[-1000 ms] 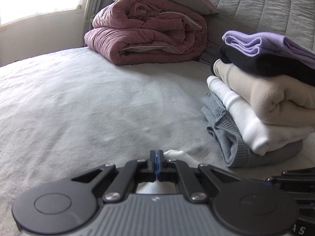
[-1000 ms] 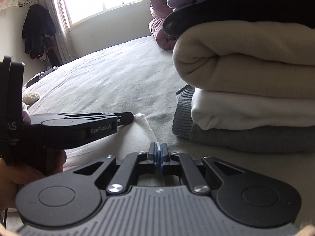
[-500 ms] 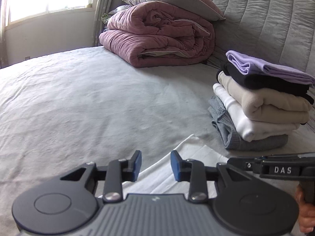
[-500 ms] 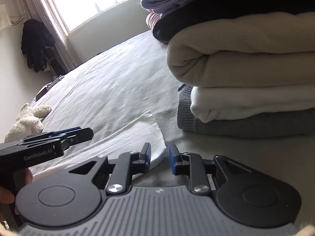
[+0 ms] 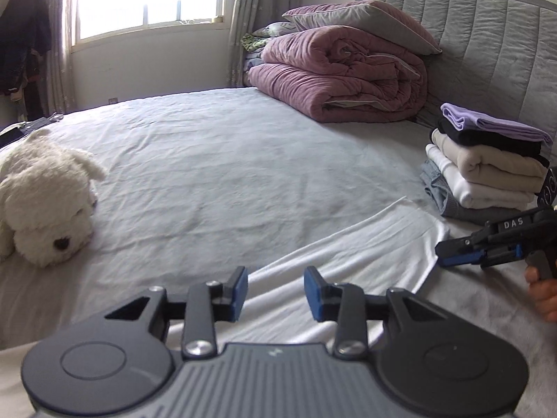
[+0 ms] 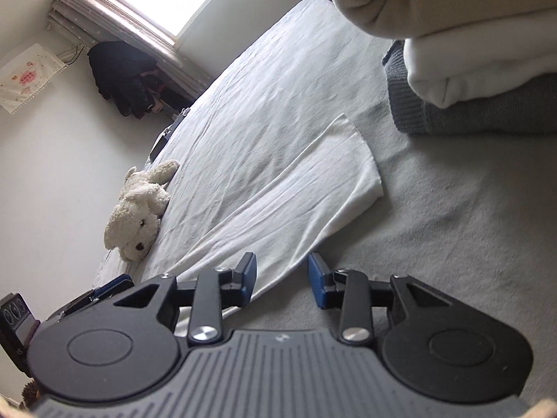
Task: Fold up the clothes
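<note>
White cloth (image 5: 351, 244), a long folded garment, lies flat on the grey bed (image 5: 216, 160) in the left wrist view, running from under the left gripper (image 5: 275, 294) toward the stack of folded clothes (image 5: 487, 170) at the right. That gripper hangs over the cloth's near end with its blue pads apart and nothing pinched between them. The right gripper (image 5: 449, 250) comes in from the right edge, held by a hand (image 5: 543, 291), its tip just beside the cloth's far corner; from this side I cannot tell how wide it stands. A white plush dog (image 5: 45, 202) lies at the left, well apart from the cloth, and a rolled mauve quilt (image 5: 341, 76) with a pillow (image 5: 362, 22) on top sits against the headboard. In the right wrist view, which is strongly tilted, the cloth (image 6: 299, 195) stretches from the right gripper (image 6: 282, 280) up toward the stack (image 6: 470, 59), stopping just short of its grey bottom layer. The right gripper's jaws are opening, empty, with the cloth's edge below the left pad. Part of the left gripper (image 6: 104, 287) peeks in at the lower left, and the plush dog (image 6: 139, 216) lies near the bed's edge beyond it.
</note>
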A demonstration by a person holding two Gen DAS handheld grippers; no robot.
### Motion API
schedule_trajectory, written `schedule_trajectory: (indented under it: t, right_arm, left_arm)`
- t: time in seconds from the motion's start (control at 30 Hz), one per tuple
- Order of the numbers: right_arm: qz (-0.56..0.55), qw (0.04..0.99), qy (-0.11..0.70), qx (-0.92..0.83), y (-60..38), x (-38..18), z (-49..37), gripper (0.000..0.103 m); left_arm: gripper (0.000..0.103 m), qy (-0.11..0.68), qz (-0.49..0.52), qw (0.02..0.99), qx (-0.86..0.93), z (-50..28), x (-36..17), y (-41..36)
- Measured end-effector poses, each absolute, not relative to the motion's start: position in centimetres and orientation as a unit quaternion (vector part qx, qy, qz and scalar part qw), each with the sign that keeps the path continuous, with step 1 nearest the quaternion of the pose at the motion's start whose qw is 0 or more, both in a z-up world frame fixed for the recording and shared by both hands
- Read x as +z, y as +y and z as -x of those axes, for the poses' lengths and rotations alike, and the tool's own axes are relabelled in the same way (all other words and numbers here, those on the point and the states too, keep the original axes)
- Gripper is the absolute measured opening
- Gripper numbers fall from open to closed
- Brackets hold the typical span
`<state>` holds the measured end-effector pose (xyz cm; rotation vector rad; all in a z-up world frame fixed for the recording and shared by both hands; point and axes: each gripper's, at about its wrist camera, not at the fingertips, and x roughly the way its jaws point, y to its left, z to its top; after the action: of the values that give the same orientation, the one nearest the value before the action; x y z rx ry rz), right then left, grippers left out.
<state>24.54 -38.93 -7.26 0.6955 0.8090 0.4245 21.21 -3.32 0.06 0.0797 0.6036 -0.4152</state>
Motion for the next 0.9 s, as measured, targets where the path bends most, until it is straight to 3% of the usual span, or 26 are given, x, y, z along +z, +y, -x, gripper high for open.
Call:
schedule_trajectory:
  t: [0.47,0.67,0.73,0.8,0.9]
  right_arm:
    - [-0.313,0.822,0.400,0.255,-36.6,-7.6,-24.6,0.037]
    - [-0.329,0.826,0.397,0.226,-36.3,-8.5,-25.2,0.010]
    - [-0.336,0.828,0.392,0.218,-36.2,-8.6,-25.3,0.003]
    - [-0.332,0.833,0.389,0.211,-36.1,-8.4,-25.3,0.000]
    - [-0.315,0.844,0.383,0.204,-36.2,-7.4,-24.8,0.001]
  left_arm:
    - [0.036,0.310,-0.122,0.919,-0.210,-14.0,-4.5,1.5]
    - [0.036,0.283,-0.129,0.929,-0.200,-13.0,-4.6,1.8]
    - [0.027,0.280,-0.129,0.930,-0.198,-13.1,-4.8,1.7]
    - [0.004,0.275,-0.125,0.933,-0.195,-13.1,-4.7,1.9]
    - [0.002,0.256,-0.109,0.940,-0.200,-12.5,-4.1,2.4]
